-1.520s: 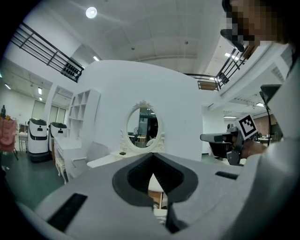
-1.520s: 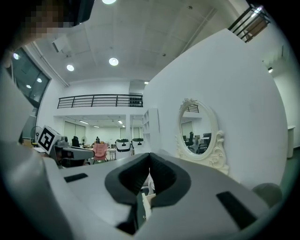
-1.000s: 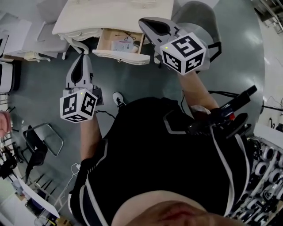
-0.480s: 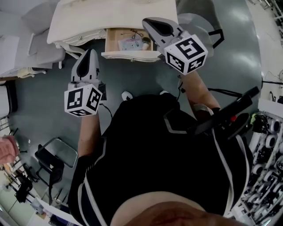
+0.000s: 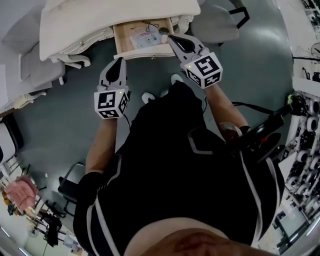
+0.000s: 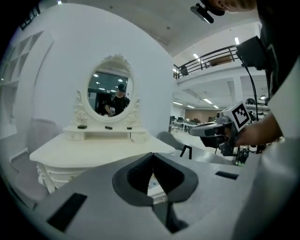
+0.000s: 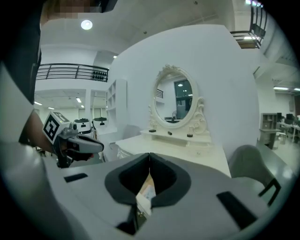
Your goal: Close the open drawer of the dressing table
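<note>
The white dressing table (image 5: 115,15) stood at the top of the head view. Its drawer (image 5: 142,52) hung pulled out from under the worktop's front edge, toward the person. The left tongs (image 5: 119,61) hovered just short of the drawer front's left corner, and the right tongs (image 5: 172,40) were at its right corner. Each pair was closed tip to tip with nothing held. Whether the right tips touched the drawer front could not be told. Inside lay a flat card (image 5: 141,38), a thin cord (image 5: 149,25) and a small round thing (image 5: 163,33) by the right wall.

A push at one corner alone would likely have skewed the drawer and jammed it on its runners. The narrow closed tips might also have slipped over the front edge and poked the contents, the round thing first. The cord, if it stood up, might have caught under the worktop.
</note>
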### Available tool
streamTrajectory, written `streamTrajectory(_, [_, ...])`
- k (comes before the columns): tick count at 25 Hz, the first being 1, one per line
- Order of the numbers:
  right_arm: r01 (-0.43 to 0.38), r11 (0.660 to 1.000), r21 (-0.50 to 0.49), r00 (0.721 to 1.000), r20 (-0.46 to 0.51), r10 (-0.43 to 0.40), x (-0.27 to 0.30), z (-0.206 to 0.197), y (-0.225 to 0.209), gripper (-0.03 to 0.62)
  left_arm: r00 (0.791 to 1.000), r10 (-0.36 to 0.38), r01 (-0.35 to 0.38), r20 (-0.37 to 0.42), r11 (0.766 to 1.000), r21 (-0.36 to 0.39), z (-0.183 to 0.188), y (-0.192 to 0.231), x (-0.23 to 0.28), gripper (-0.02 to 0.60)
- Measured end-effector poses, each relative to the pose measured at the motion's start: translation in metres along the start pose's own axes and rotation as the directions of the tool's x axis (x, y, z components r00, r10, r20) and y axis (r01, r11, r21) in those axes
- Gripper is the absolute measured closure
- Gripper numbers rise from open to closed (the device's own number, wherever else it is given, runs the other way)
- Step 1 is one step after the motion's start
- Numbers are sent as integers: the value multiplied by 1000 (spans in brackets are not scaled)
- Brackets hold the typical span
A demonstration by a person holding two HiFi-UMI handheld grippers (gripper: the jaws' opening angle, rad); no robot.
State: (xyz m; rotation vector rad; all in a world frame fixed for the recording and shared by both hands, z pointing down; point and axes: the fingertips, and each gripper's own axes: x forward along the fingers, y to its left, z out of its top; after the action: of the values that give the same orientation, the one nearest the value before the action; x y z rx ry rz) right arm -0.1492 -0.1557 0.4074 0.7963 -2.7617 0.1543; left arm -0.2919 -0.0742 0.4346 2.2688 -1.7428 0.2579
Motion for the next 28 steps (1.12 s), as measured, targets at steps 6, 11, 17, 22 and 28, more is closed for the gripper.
streamTrajectory(6, [79,995,53,988,-139,-71,2,-94,0,588,988,-70,69,-135,998,-8,-75,7,29,577])
streamTrajectory(11, [134,987,88,952,-287,-104,-1,-180,1,588,965,-79,83,-251,997,6,-122,11,49,577])
streamTrajectory(17, [213,966,148,911,-389,-141,3,-254,-7,588,930,-45,52,-365,999,9,-184,29,65,577])
streamTrajectory(22, [241,957,160,886,-440,-149,6,-289,-17,588,902,-62,75,-428,997,15,-215,27,78,577])
streamTrajectory(28, [285,939,193,863,-479,-163,16,-313,-27,588,875,-37,47,-482,999,9,-247,37,95,577])
